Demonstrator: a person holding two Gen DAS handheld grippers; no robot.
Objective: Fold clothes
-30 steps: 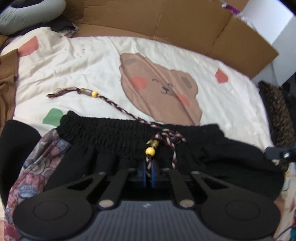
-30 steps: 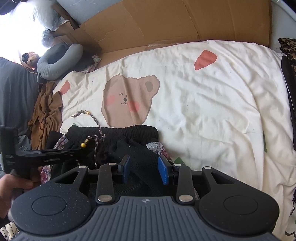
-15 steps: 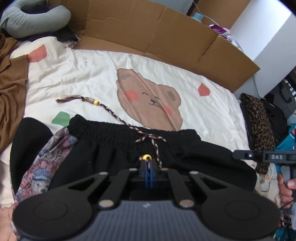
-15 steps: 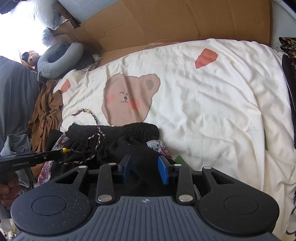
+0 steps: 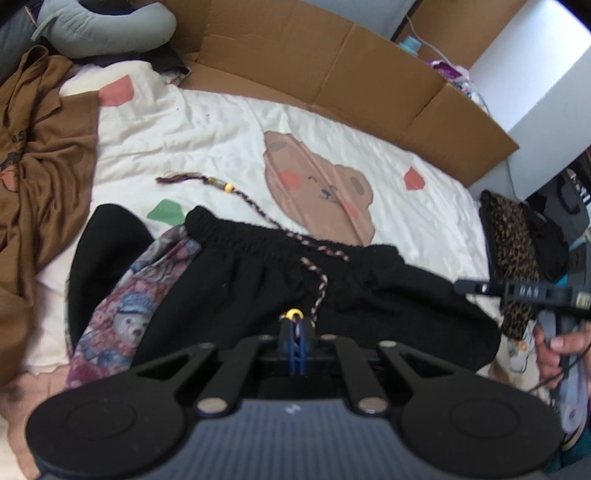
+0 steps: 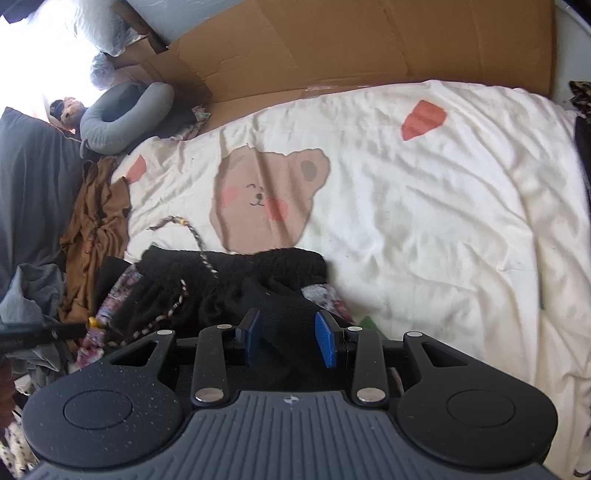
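A black garment (image 5: 258,280) with a gathered waistband lies on the bear-print sheet (image 5: 229,140); its patterned lining (image 5: 125,306) shows at the left. My left gripper (image 5: 295,328) pinches one end of the braided drawstring (image 5: 321,288) just below its yellow bead (image 5: 293,314), and the jaws are easing apart slightly. The cord's other tasselled end (image 5: 207,182) rests on the sheet. My right gripper (image 6: 286,328) stays shut on a bunch of the garment's black fabric (image 6: 236,269) at its right end. In the right wrist view the left gripper (image 6: 55,332) shows at the left edge.
A brown garment (image 5: 40,155) is heaped at the left beside a grey neck pillow (image 5: 107,26). Flattened cardboard (image 5: 332,66) lines the far side of the bed. A leopard-print cloth (image 5: 509,236) and dark clothes lie off the right edge.
My left gripper has risen and drawn back toward me with the cord end, stretching the drawstring out from the waistband. The right gripper and its fabric have not moved.
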